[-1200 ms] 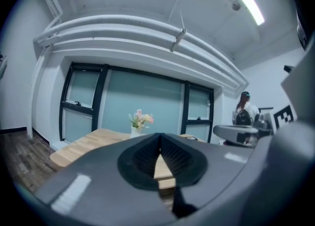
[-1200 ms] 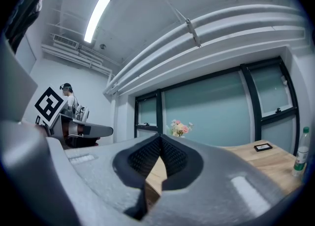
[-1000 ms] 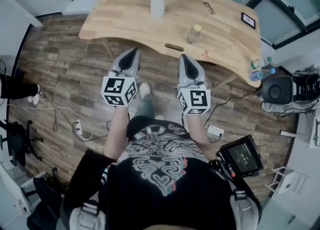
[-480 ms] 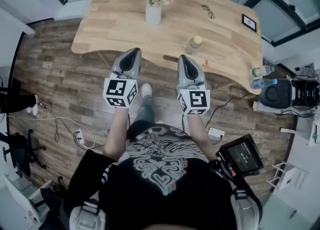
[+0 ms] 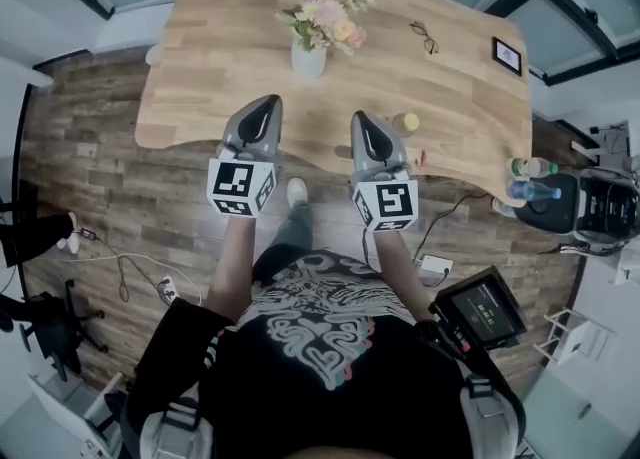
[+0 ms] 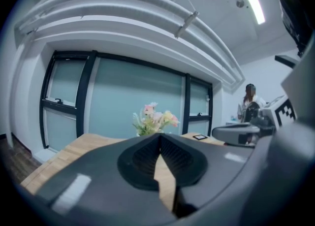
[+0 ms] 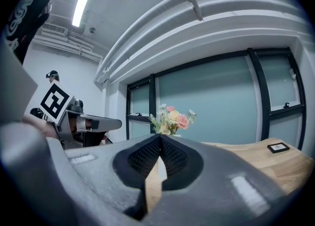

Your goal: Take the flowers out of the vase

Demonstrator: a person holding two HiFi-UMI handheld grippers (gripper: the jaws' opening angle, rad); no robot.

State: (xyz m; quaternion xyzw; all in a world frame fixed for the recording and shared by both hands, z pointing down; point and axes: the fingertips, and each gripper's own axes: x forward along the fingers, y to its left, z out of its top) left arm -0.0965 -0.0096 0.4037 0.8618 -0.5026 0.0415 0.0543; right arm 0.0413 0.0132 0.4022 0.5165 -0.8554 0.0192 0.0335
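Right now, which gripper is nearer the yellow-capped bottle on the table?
Right. The right gripper shows just left of the bottle in the head view; the left gripper is farther left, beyond the vase.

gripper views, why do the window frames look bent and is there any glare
Left gripper view: the wide-angle lens bows the window frames, the corners go dark, and the ceiling light blows out. Right gripper view: same bowing and glare; the flowers look fairly sharp. Head view: even light, no glare on the table.
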